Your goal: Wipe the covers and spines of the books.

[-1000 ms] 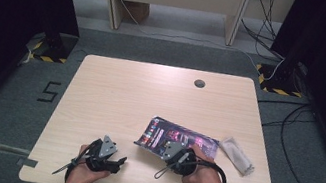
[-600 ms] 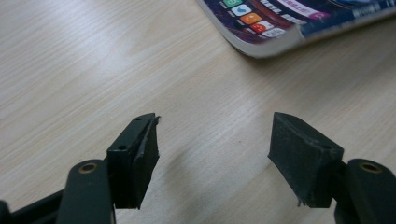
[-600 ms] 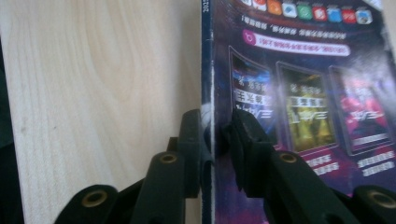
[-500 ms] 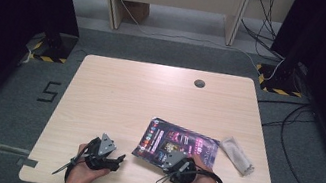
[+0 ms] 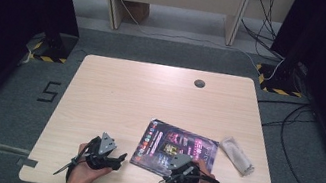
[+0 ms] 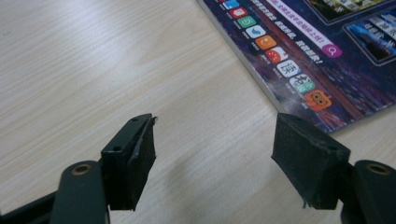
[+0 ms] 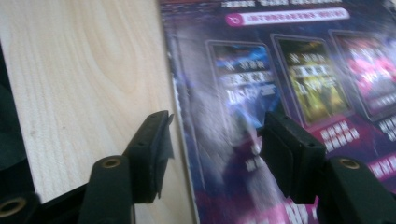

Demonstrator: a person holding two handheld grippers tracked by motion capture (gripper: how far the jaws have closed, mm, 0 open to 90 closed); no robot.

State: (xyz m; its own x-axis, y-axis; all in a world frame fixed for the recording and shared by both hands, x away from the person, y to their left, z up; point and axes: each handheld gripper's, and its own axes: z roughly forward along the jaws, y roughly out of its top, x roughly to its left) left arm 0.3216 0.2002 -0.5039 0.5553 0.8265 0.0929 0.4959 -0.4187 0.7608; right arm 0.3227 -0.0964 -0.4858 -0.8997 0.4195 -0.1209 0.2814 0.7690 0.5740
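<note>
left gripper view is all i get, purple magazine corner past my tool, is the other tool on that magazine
observer: The right tool is at the magazine's near edge. Its jaws have just been opening, one over the cover and one over the bare table, with nothing pinched.
operator: anything else lying on the table
observer: A white wrapped packet lies to the right of the magazine, apart from it.
operator: where does my tool sit from above
observer: The left tool is by the table's near edge, left of the magazine and clear of it.
</note>
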